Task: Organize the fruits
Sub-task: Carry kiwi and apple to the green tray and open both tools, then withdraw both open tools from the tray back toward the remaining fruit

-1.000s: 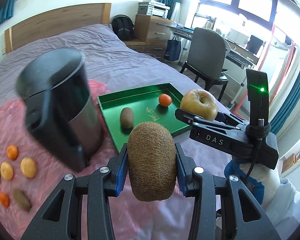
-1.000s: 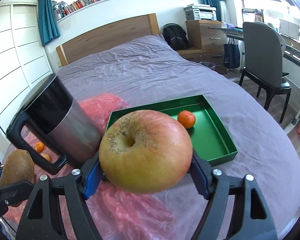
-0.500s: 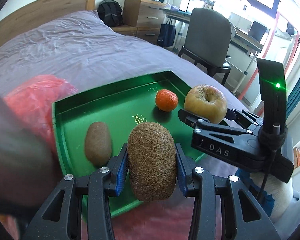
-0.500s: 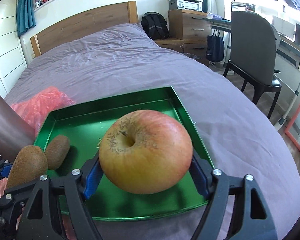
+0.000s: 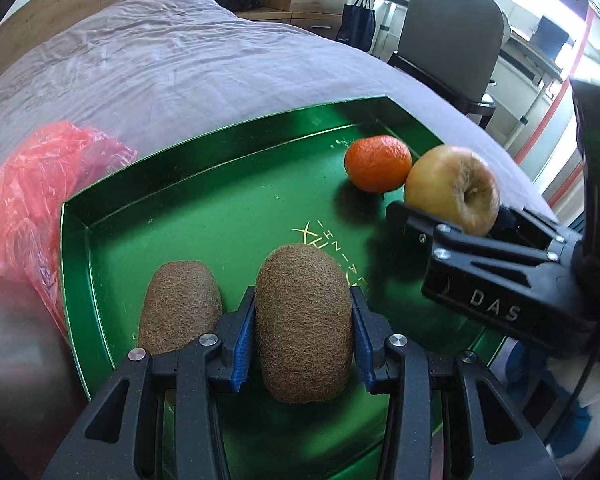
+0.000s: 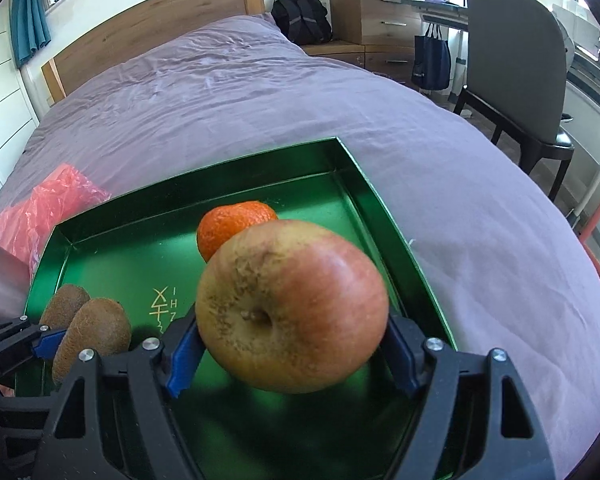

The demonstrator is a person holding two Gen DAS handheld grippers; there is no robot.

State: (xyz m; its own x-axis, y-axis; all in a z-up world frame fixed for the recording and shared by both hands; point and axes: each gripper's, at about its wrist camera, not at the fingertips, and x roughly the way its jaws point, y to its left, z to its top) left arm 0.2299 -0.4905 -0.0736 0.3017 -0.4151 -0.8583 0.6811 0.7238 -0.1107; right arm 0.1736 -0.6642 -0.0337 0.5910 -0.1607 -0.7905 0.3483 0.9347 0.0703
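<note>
Purple bedding (image 5: 160, 64) fills the background of the left wrist view, with a shallow green metal tray (image 5: 172, 184) lying on it beside a crumpled red plastic bag (image 5: 24, 200). The left gripper (image 5: 302, 342) pinches a fuzzy brown kiwi (image 5: 302, 320) across its middle, blue pads (image 5: 242, 344) pressed to both flanks, low over the tray floor. A second brown kiwi (image 5: 180, 306) lies on the tray just beside it, and a small orange mandarin (image 5: 377, 163) sits near the far corner. At the right edge the other tool carries a yellow-red apple (image 5: 452, 188) next to the mandarin.

Seen from the right wrist, the same purple bedding (image 6: 260, 92) runs back to a wooden headboard (image 6: 152, 32). The right gripper (image 6: 292, 346) stands spread wide around the apple (image 6: 292, 308), which hangs over the tray (image 6: 384, 220) with its stalk pit turned toward the camera; the left pad (image 6: 184, 354) touches its side, and the right contact is less clear. The mandarin (image 6: 232, 224) shows just behind it.

The kiwi is likely light and soft, with a hairy skin that grips well, so a gentle hold across its waist suits it and squeezing would bruise it. The apple looks heavier, firm and smooth, so it could roll; holding at its widest girth and setting it down low seems safest.
</note>
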